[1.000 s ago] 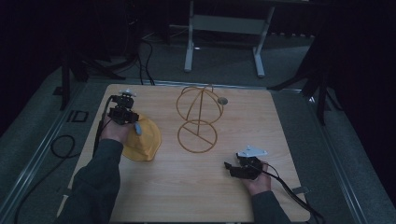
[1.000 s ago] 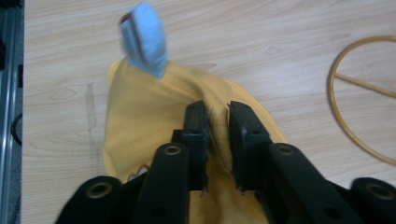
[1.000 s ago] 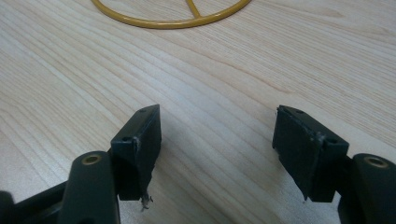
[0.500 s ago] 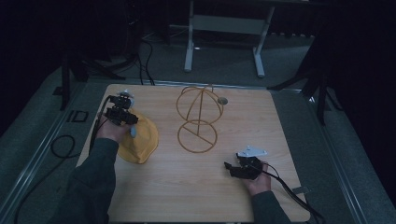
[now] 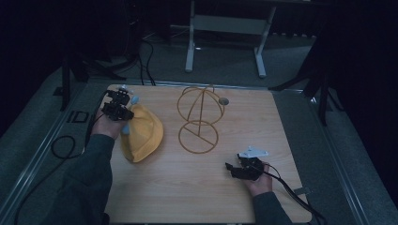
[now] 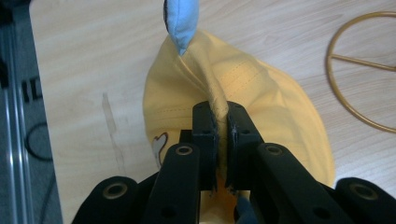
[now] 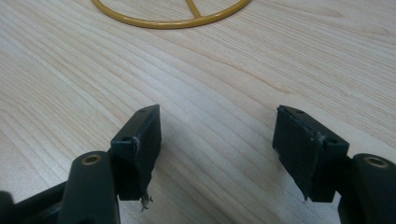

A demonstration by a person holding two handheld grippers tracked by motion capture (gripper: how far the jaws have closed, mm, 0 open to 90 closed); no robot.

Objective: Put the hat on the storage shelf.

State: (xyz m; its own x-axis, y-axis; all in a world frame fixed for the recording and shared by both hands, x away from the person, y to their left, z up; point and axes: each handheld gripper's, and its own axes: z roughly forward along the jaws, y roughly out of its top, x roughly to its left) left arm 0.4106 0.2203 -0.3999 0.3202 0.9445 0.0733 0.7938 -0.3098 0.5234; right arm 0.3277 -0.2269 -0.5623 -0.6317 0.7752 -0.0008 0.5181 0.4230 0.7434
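Note:
A yellow cap (image 5: pixel 142 133) with a light blue brim (image 6: pixel 180 21) lies at the left of the wooden table (image 5: pixel 155 187). My left gripper (image 5: pixel 118 107) is shut on a raised fold of the cap's fabric (image 6: pixel 222 114), and the jaws pinch it tight. A gold wire hat stand (image 5: pixel 199 119) rises in the middle of the table, and its ring base (image 7: pixel 173 16) lies flat. My right gripper (image 5: pixel 237 169) rests low at the front right, open with bare wood between its fingers (image 7: pixel 140 144).
A small grey disc (image 5: pixel 223 101) sits by the stand's far side. Cables (image 5: pixel 58 147) trail off the table's left edge onto grey floor. A metal frame (image 5: pixel 225 33) stands beyond the far edge. Bare wood spreads across the front of the table.
My left gripper has drawn back toward the far left corner, pulling the cap's fold and brim with it. The right gripper has stayed put.

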